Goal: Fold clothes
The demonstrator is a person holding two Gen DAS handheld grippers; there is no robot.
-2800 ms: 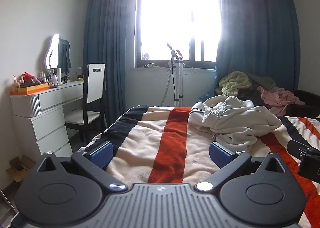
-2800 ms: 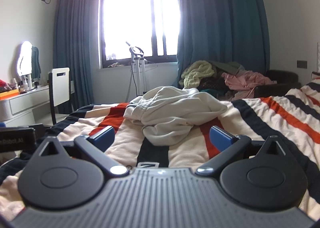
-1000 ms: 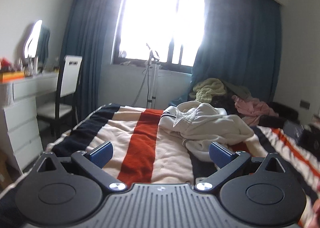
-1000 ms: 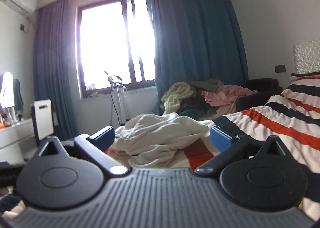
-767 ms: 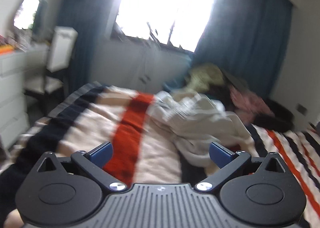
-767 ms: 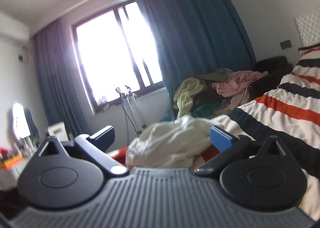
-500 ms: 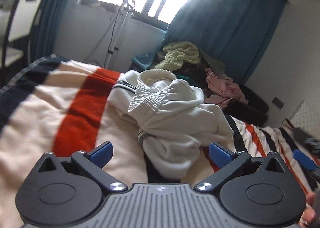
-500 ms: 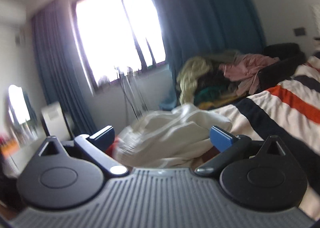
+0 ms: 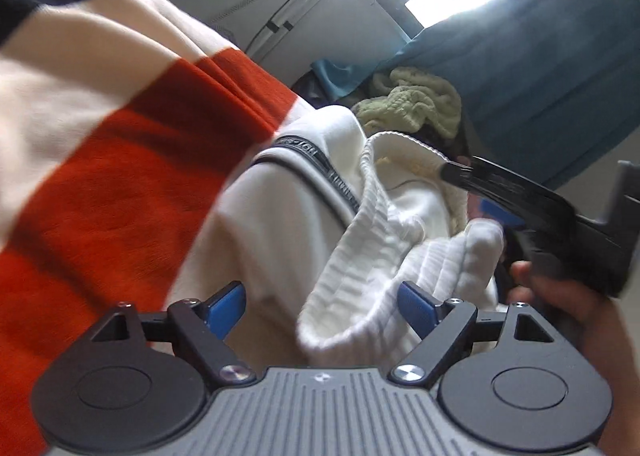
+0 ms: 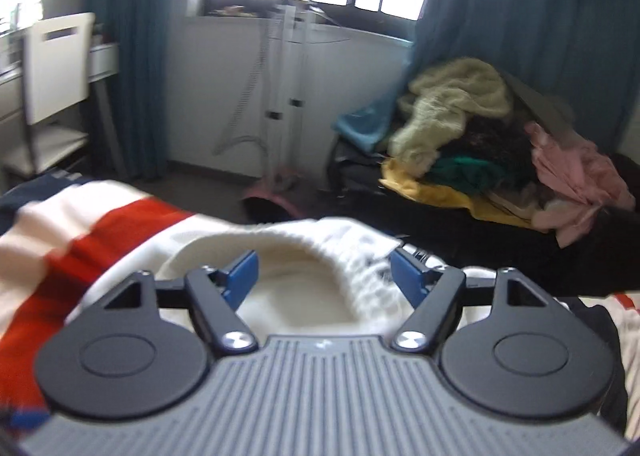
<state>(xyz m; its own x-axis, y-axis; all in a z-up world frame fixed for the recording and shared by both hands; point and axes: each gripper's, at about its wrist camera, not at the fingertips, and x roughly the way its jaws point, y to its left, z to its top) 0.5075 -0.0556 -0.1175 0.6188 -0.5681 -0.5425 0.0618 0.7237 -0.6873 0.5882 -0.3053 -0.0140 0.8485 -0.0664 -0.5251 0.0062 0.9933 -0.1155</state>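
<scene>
Both grippers, left (image 9: 322, 310) and right (image 10: 323, 274), are now brought in over the hoodie (image 9: 360, 240); jaws just narrowed but unclenched around ribbing; too little fabric could be caught.

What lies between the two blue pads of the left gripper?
In the left wrist view, the ribbed hem of the white cotton garment lies between the left gripper pads, which have just been closing.

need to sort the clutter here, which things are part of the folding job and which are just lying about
Part of the job:
- white garment, crumpled on the striped blanket
- left gripper, jaws closing around its ribbed hem, not yet pinching
- right gripper, jaws closing over the ribbed edge

Just lying about:
- clothes pile by the curtain
- white chair
- garment steamer stand
</scene>
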